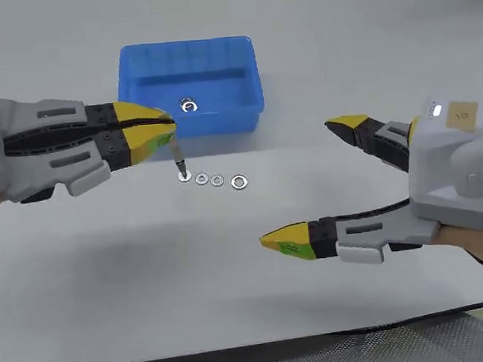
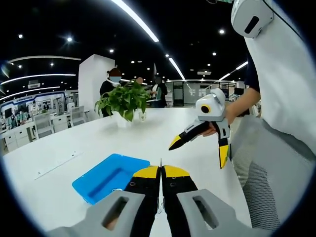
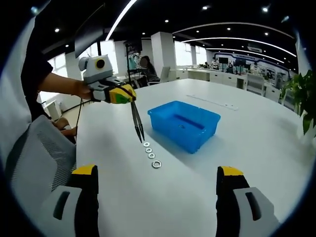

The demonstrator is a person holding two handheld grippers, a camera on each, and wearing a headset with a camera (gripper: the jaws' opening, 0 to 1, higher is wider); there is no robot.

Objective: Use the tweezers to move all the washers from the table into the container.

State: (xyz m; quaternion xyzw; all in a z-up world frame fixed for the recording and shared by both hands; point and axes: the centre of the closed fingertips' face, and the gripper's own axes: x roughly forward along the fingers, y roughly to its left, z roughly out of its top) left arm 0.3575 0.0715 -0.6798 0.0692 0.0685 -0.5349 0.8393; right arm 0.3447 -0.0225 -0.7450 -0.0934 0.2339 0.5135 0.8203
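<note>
**Tweezers at the end washer, right gripper spread**

The white worktop (image 1: 108, 281) carries a blue rectangular plastic container (image 1: 221, 123) at 12 o'clock in the head view. The left gripper (image 1: 168, 128), grey with yellow-tipped black jaws, enters from 9 o'clock. Its jaws are pressed together on slim metal tweezers (image 1: 179, 165), which point down. The right gripper (image 1: 295, 183) sits at 4 o'clock with its jaws spread wide and holds nothing. Four small silver ring washers (image 1: 217, 180) lie in a row at 6 o'clock of the container. The tweezers' tips are at the 9 o'clock end washer (image 1: 185, 177); whether they pinch it, I cannot tell. One further washer (image 1: 188, 107) lies inside the container.
</note>
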